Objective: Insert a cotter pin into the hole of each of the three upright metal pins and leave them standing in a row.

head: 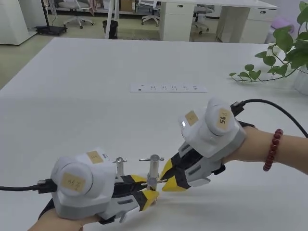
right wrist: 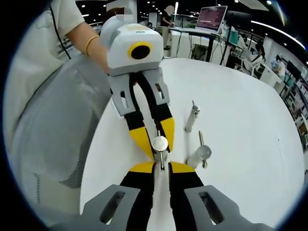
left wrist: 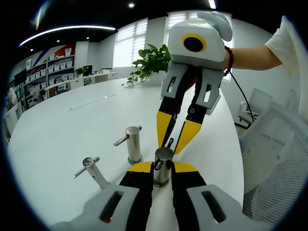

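Three upright metal pins stand close together near the table's front edge. My left gripper (left wrist: 162,169) is shut on the nearest pin (left wrist: 163,161) at its lower shaft. Facing it, my right gripper (right wrist: 162,167) is shut on a thin cotter pin (right wrist: 161,162), whose tip is at the top of that pin (right wrist: 160,143). The other two pins (left wrist: 133,144) (left wrist: 92,171) each carry a cotter pin crosswise through the head. In the head view the left gripper (head: 144,188) and right gripper (head: 166,182) meet tip to tip around the held pin (head: 153,182), with the two fitted pins (head: 154,166) (head: 120,166) just behind.
A white power strip (head: 168,88) lies flat at mid-table. A potted plant (head: 284,53) trails over the far right edge. A cable (head: 269,108) runs from the right gripper, and another cable (head: 19,188) from the left one. Office desks and chairs stand beyond the white table (head: 96,96).
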Demonstrator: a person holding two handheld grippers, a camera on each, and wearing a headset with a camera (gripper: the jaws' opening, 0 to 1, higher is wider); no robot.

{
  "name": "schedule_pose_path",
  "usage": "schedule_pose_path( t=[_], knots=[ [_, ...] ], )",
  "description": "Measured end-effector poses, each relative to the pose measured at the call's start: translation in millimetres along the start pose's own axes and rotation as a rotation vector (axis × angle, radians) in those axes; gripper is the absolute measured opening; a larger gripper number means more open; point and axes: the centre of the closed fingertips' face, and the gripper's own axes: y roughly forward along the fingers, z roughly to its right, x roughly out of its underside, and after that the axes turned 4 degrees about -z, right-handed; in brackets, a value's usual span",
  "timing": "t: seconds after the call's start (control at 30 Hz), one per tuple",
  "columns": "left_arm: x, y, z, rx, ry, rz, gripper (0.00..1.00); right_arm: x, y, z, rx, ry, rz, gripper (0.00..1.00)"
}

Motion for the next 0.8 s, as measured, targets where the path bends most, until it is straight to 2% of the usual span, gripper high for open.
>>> schedule_pose_path(
  t=[0.23, 0.43, 0.8],
  knots=[
    [10.1, -0.6, -0.8, 0.01, -0.01, -0.024, 0.15, 1.7, -4.6, 1.3, 0.008, 0.02, 0.005, 0.11],
    [11.9, -0.2, -2.2, 0.019, -0.035, -0.02, 0.12, 0.7, -3.7, 1.7, 0.006, 0.01, 0.007, 0.06],
    [12.0, -0.1, -2.2, 0.032, -0.039, -0.019, 0.11, -2.8, -0.3, -0.5, -0.001, -0.003, 0.013, 0.05]
  ],
)
